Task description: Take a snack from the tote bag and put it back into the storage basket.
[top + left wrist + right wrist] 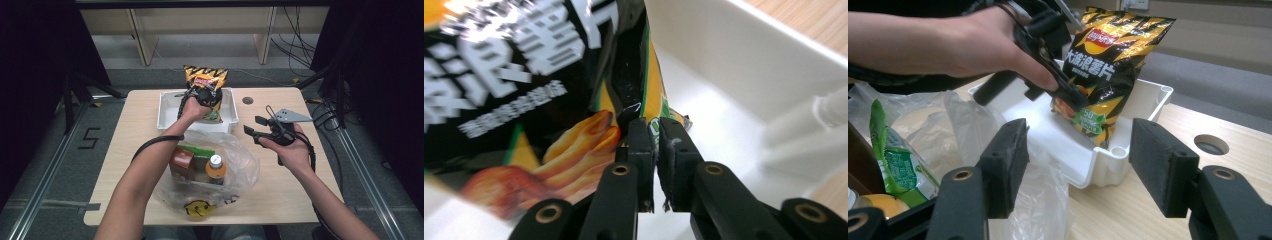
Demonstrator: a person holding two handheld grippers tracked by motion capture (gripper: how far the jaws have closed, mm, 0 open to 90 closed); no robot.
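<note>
The left gripper [655, 131] has its fingers [640, 145] clenched on the lower edge of the one crisp bag [206, 85], pinching thin foil so the bag stands upright in the single white tray [165, 112], probably to set it down without crushing it. The right gripper [1078, 160] waits with fingers [1160, 167] released, grasping nothing, near the tray. On the wooden surface [280, 192] lies one clear plastic bag [240, 170], mouth open for unpacking, holding one bottle [215, 167], one brown carton [182, 162] and one green packet [200, 151].
</note>
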